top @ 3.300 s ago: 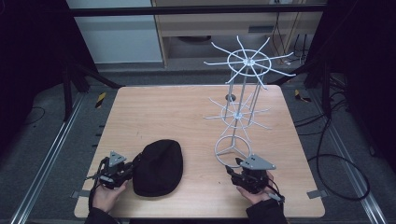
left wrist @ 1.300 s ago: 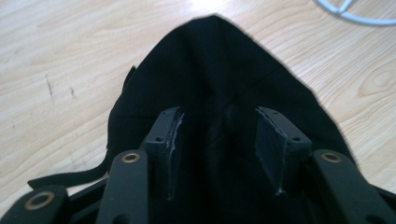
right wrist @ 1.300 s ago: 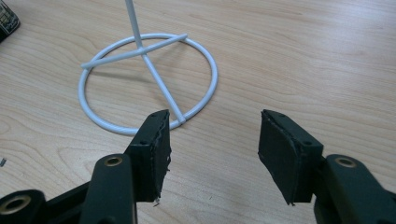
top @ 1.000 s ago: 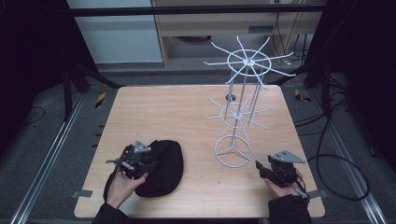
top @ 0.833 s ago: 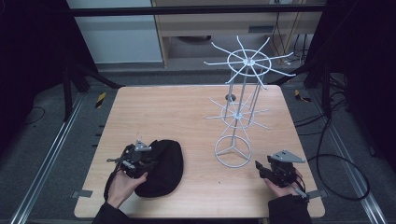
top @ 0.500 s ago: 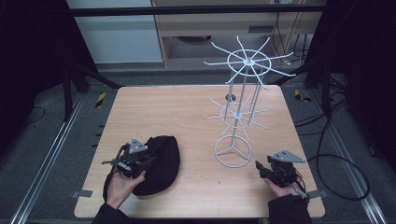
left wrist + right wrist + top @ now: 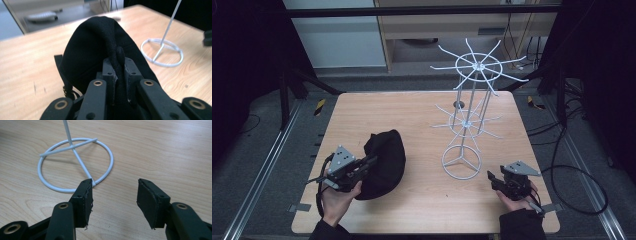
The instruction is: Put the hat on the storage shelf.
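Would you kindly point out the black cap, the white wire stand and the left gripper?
black cap (image 7: 384, 160): high view, on its crown.
white wire stand (image 7: 461, 162): high view, on its ring base.
left gripper (image 7: 117, 72): left gripper view, between its jaws, shut on the cap's edge.

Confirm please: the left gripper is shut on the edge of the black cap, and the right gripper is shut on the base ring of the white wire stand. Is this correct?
Not entirely. The right gripper is open and holds nothing; the right gripper view shows its jaws apart above the table, just short of the white wire stand's base ring. The left gripper is indeed shut on the black cap.

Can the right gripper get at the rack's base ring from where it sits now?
Probably yes: the right gripper is open, aimed at the base ring, with bare table between.
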Demonstrator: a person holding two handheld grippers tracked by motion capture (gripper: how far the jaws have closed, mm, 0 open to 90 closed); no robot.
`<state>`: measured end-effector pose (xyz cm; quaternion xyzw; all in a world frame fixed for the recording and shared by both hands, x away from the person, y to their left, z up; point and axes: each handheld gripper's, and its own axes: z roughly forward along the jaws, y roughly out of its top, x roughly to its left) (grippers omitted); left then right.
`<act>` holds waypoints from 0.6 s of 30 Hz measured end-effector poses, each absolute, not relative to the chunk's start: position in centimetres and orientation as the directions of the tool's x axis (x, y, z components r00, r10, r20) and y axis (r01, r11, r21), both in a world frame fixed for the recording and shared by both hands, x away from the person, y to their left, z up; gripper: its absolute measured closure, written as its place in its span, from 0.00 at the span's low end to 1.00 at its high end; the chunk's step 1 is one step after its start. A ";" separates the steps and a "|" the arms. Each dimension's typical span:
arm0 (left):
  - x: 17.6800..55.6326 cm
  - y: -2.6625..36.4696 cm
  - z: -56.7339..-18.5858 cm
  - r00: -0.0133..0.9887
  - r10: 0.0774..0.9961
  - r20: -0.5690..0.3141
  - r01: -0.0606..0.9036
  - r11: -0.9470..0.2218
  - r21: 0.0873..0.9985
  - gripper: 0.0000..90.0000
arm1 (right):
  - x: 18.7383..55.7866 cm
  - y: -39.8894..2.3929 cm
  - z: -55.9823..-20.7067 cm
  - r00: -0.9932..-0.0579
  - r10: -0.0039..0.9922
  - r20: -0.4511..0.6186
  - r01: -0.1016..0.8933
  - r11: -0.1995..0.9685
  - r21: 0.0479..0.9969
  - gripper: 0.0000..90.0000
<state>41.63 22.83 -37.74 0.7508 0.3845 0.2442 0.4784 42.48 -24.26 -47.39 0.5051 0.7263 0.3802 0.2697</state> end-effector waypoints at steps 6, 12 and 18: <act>40.8 23.2 -35.7 0.607 0.794 -0.020 0.273 -0.185 0.944 0.91 | 42.4 -24.2 -47.3 -0.345 0.938 -0.024 0.509 0.209 0.835 0.52; 40.9 23.2 -33.4 0.625 0.780 -0.017 0.201 -0.140 0.969 0.91 | 42.3 -24.3 -47.4 -0.344 0.938 -0.026 0.503 0.207 0.839 0.52; 41.0 22.9 -30.8 0.650 0.760 -0.011 0.122 -0.090 0.988 0.91 | 42.3 -24.2 -47.4 -0.344 0.938 -0.037 0.497 0.216 0.841 0.52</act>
